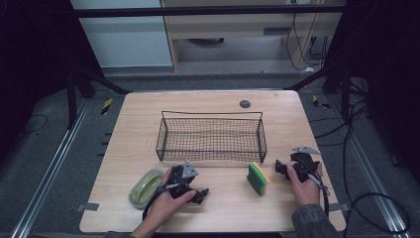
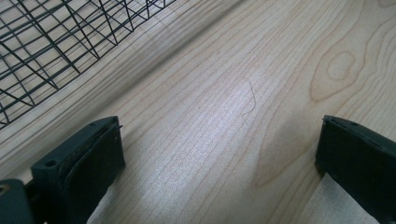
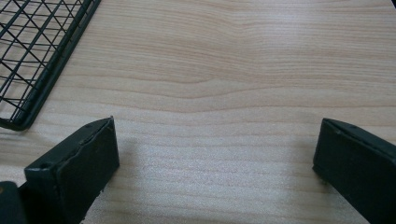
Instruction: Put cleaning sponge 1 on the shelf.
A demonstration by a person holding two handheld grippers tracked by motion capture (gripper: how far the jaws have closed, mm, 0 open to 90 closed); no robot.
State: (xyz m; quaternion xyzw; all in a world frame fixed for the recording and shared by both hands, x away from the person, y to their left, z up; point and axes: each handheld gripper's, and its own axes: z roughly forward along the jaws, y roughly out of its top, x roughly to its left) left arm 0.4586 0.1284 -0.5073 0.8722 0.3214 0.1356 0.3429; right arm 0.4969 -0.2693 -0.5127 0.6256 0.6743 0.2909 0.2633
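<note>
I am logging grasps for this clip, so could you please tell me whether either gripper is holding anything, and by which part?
Nothing is held. The left gripper and the right gripper are both open over bare table, with nothing between them.

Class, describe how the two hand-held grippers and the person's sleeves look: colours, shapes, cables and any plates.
The left gripper and the right gripper are black, each topped by a grey three-cornered plate, with a dark cable trailing back past the wrist. In the gripper views, each has two blocky black jaws with flat pads. The right sleeve is dark grey; a dark cuff edge shows at the left forearm.
</note>
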